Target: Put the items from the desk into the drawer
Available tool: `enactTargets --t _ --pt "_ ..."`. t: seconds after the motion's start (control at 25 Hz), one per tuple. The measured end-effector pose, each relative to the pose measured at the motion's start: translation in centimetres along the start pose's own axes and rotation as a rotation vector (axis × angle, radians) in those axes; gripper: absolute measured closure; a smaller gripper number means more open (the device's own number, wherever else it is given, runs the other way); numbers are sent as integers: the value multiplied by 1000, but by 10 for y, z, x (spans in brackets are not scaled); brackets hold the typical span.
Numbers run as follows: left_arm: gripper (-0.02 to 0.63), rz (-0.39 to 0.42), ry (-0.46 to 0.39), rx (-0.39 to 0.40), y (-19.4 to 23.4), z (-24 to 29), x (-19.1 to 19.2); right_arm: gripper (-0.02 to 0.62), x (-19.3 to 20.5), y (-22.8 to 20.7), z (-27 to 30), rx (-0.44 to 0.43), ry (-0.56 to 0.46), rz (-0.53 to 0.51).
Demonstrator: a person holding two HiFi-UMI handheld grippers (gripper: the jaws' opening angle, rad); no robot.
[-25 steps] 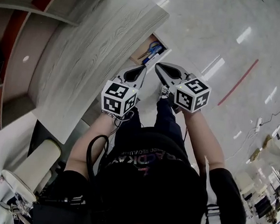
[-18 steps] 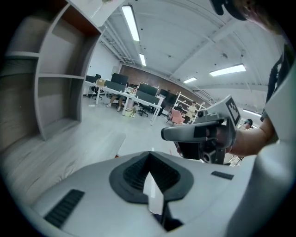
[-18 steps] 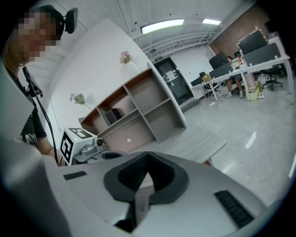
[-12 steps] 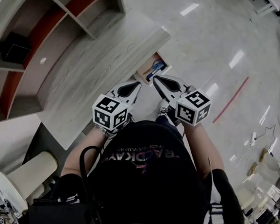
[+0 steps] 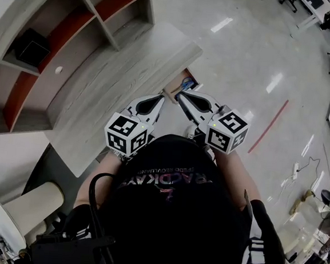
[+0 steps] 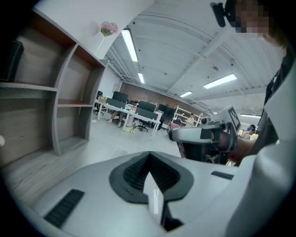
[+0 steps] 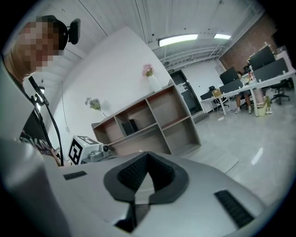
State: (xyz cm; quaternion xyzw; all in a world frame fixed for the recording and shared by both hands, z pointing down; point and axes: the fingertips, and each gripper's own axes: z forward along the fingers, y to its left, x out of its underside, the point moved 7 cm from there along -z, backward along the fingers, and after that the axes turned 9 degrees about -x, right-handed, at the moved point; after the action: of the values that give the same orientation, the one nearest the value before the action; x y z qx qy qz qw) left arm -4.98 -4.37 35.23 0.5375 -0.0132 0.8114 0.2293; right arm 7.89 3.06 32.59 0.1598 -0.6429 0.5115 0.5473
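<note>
The grey wood-grain desk (image 5: 118, 78) shows a bare top in the head view. At its far corner the drawer (image 5: 183, 83) stands partly open, with blue items inside. Both grippers hang side by side in front of the person's chest, pointing toward the drawer. My left gripper (image 5: 159, 99) is shut and holds nothing; its pads meet (image 6: 150, 178). My right gripper (image 5: 181, 95) is shut too, with nothing between its pads (image 7: 140, 178). Each gripper shows in the other's view: the right gripper (image 6: 203, 134) and the left gripper (image 7: 85, 150).
A shelf unit (image 5: 77, 17) stands behind the desk, with a black box (image 5: 32, 47) in one compartment. A pale cylinder-shaped seat (image 5: 29, 203) is at the lower left. Glossy floor (image 5: 257, 56) spreads to the right. Office desks and people are far off (image 6: 134, 113).
The head view has pulled back and shows more of the shelf unit. The drawer's opening looks smaller. Both grippers stay shut and side by side, a little nearer the body.
</note>
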Motion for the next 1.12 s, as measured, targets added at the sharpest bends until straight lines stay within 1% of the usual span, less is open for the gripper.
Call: enactTargets --t 0.16,0.6,0.96,1.12 --pt "595 28 -10 2 -1 -6 -1 581 11 11 5 -26 9 24" --pt "595 5 15 14 2 -14 6 582 19 22 12 -37 25 26" --pt "595 -9 23 26 3 -8 7 583 20 19 14 -42 38 36" --pt "595 -1 23 35 1 -6 6 583 21 16 13 -38 42 43"
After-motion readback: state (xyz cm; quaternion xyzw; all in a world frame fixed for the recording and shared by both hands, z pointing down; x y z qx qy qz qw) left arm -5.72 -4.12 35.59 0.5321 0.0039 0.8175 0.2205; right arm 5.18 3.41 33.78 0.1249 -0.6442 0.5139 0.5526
